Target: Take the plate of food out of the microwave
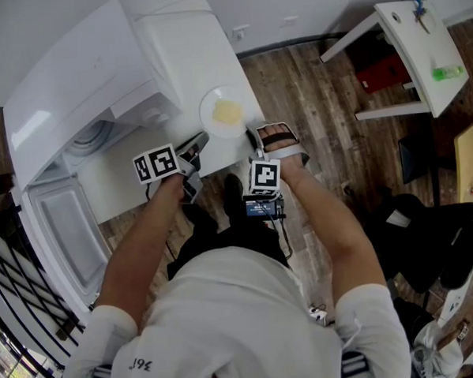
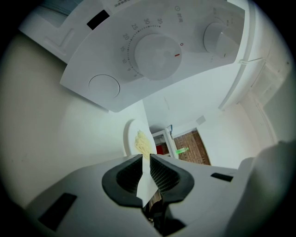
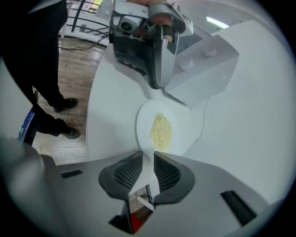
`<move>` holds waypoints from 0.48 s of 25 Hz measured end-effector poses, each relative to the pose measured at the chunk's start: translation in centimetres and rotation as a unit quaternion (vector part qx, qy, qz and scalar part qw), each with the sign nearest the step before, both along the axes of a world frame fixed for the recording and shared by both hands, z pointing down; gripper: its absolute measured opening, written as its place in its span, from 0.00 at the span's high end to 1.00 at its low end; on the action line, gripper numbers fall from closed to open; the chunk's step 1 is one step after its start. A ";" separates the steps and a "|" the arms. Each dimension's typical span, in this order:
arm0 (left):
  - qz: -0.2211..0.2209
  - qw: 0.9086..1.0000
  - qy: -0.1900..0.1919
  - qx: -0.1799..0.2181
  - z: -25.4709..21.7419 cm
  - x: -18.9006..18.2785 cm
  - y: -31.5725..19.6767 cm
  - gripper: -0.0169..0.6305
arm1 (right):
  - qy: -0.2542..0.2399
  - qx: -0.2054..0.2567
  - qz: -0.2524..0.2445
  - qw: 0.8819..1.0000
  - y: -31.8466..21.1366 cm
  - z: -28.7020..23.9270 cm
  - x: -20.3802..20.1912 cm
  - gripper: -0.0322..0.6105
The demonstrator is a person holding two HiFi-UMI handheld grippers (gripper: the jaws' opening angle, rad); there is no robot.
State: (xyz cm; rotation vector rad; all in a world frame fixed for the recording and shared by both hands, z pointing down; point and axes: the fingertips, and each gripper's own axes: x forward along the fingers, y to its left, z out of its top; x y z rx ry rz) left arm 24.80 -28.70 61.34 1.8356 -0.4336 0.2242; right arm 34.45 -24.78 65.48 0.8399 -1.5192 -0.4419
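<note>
From the head view, the plate (image 1: 213, 127) of noodles (image 1: 227, 111) is over the bench (image 1: 121, 182) beside the microwave (image 1: 89, 89), with the left gripper (image 1: 200, 139) and right gripper (image 1: 255, 134) at its rim. The left gripper view shows the jaws clamped on the plate's thin edge. The right gripper view shows those jaws clamped on its near rim.

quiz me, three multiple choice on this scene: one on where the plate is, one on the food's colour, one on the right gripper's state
1. Where is the plate relative to the microwave?
A) inside it
B) outside it, over the white counter
C) under it, on the floor

2. What colour is the food?
A) pale yellow
B) red
C) green

3. The right gripper is:
A) open, clear of the plate
B) shut on the plate's rim
C) shut on a cup

Answers:
1 B, the head view shows the plate in front of the microwave.
2 A, both gripper views show pale yellow strands.
3 B, the right gripper view shows its jaws pinching the rim.
</note>
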 end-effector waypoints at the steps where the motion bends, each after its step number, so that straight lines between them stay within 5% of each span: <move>1: 0.001 1.000 0.001 0.001 -0.1 0.0 0.0 0.92 | 0.000 0.001 0.002 1.000 -0.1 0.0 0.1 0.86; 12: 0.011 1.000 0.008 0.007 -0.9 0.0 0.3 0.92 | 0.015 0.004 0.016 1.000 0.6 -0.6 1.0 0.85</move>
